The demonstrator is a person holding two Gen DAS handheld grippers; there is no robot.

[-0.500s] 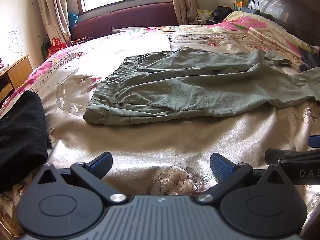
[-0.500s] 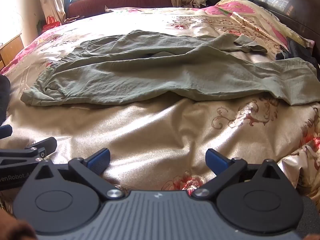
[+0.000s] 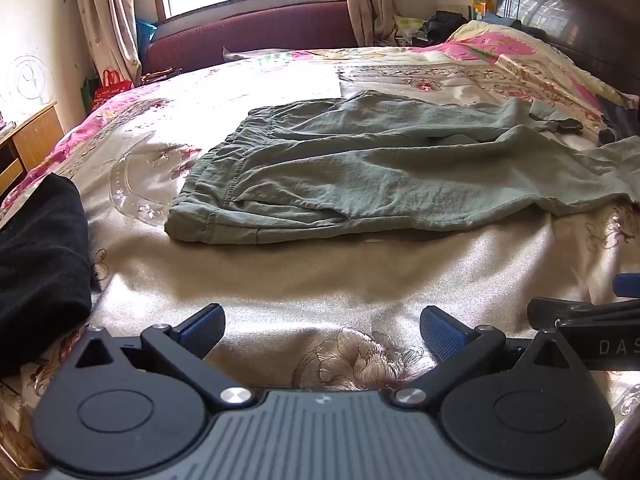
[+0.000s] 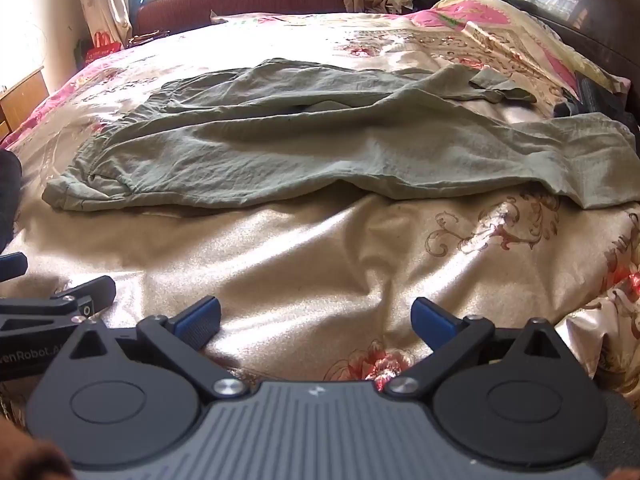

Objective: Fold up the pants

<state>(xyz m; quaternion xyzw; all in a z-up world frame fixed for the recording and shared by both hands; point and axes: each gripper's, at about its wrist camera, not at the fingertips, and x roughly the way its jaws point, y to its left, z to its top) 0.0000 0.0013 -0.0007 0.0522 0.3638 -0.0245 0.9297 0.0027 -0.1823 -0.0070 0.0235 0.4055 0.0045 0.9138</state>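
Note:
Grey-green pants (image 3: 360, 172) lie crumpled across the middle of the bed, waistband at the left, legs running right; they also show in the right wrist view (image 4: 320, 152). My left gripper (image 3: 322, 330) is open and empty, low over the near bedspread, well short of the pants. My right gripper (image 4: 316, 322) is open and empty, beside the left one and equally short of the pants. Each gripper's side shows in the other view.
The bed has a gold floral satin cover (image 3: 320, 280). A black folded garment (image 3: 36, 272) lies at the left. A clear plastic plate (image 3: 140, 184) lies left of the waistband. A dark headboard (image 3: 580, 20) and pillows stand at the right, a wooden nightstand (image 3: 24, 148) at the left.
Both grippers have edged slightly toward the pants. The pants have not moved.

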